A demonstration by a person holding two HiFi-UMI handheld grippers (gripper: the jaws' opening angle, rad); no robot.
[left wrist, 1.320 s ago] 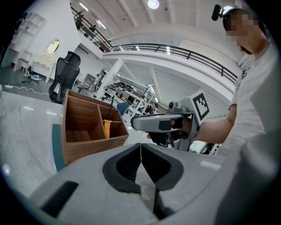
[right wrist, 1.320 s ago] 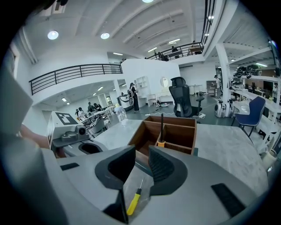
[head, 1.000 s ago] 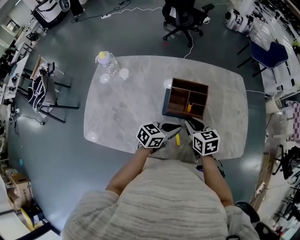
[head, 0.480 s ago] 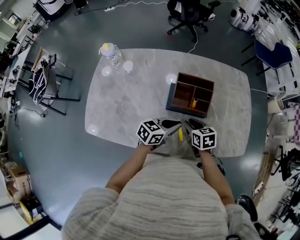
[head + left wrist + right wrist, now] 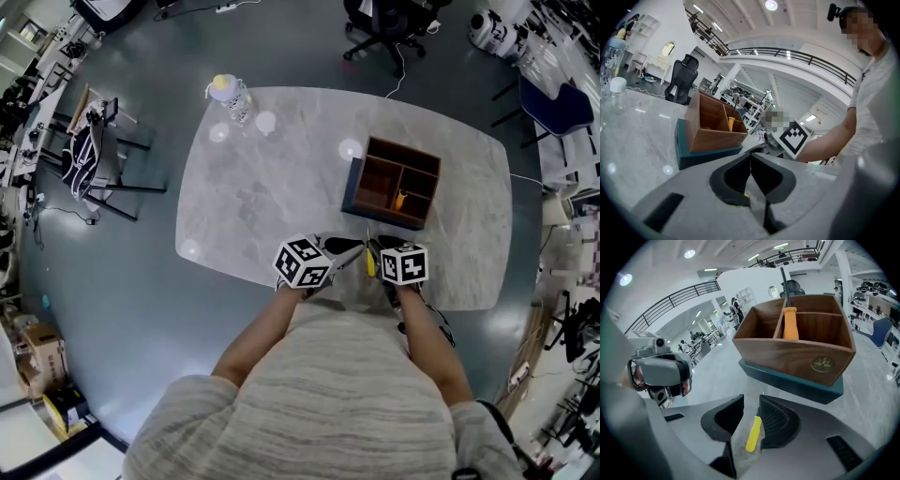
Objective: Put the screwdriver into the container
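1. The only label I could find was a small round emblem (image 5: 821,364) with a leaf-like motif on the front of the wooden box (image 5: 797,355). No words on it could be read.
2. Each gripper carried a marker cube (image 5: 302,263) printed with black-and-white squares and no lettering.
3. The box stood on a teal base (image 5: 787,380) on the marble table (image 5: 272,187), just ahead of both sets of fingertips.
4. Dividers split the box into compartments. An orange-handled screwdriver (image 5: 790,324) stood upright in one of them, against a divider, and the others looked bare.
5. The right gripper (image 5: 751,404) was closed down to a narrow slot on the yellow-handled screwdriver (image 5: 753,433). That one lay in a clear wrapper that filled the gap from pad to pad, its handle along the right-hand pad. It was short of the box, not in it.
6. The left gripper (image 5: 750,157) had its fingertips pressed together, and I saw nothing clearly caught between them.
7. A clear bottle (image 5: 230,94) with a yellow cap stood at the far corner, well beyond the left fingers.
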